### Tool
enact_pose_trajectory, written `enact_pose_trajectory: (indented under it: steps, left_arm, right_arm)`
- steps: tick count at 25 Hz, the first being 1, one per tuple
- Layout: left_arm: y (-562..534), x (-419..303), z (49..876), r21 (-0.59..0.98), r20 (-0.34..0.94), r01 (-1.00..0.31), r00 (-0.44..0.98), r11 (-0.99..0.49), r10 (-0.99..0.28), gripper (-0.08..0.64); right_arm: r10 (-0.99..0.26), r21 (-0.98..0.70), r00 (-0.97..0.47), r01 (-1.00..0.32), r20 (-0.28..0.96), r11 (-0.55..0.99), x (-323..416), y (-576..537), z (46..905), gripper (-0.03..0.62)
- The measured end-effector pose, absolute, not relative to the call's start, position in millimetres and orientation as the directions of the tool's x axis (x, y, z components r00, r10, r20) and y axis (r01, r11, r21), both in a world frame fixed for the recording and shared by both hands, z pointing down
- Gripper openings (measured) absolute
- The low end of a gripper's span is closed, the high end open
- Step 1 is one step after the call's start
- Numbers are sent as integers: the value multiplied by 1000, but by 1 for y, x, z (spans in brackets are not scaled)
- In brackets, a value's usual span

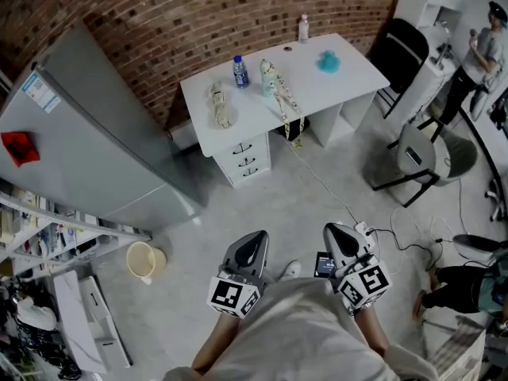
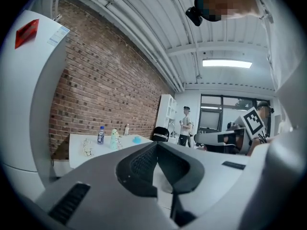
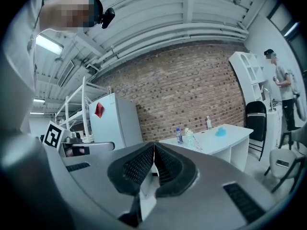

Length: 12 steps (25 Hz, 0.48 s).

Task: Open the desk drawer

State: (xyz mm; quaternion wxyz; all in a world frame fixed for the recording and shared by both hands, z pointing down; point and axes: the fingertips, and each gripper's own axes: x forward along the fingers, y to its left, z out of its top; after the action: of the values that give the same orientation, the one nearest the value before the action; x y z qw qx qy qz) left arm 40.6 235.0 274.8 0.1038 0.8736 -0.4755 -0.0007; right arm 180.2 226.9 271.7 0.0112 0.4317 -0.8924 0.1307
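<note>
The white desk has its drawer stack, all shut, under its left end. Well short of it, the left gripper and the right gripper point deskward, jaws pressed together on nothing (apparently carried ready, with the handles out of reach).

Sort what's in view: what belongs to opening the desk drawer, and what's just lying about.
For the job:
desk; drawer stack; left gripper and right gripper, both shut, empty, short of the desk.

Lying about:
blue-capped bottle, clear bottle, blue object, pale figure and greenish figure on the desktop; bucket on the floor; grey chair.
</note>
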Motion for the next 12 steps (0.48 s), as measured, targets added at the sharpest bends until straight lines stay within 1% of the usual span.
enact_pose_trajectory:
  steps: [5, 9, 12]
  left_arm:
    - [212, 68, 282, 171, 143, -817, 574, -551, -806, 6]
    - [185, 67, 291, 178, 164, -817, 574, -548, -803, 6]
    - [161, 64, 303, 194, 175, -820, 569, -538, -804, 6]
  right_arm:
    - [-773, -261, -616, -779, 150, 570, 205, 207, 282, 26]
    - [-763, -264, -622, -776, 174, 572, 202, 182, 292, 26]
    - [-742, -230, -636, -771, 212, 594, 193, 160, 302, 27]
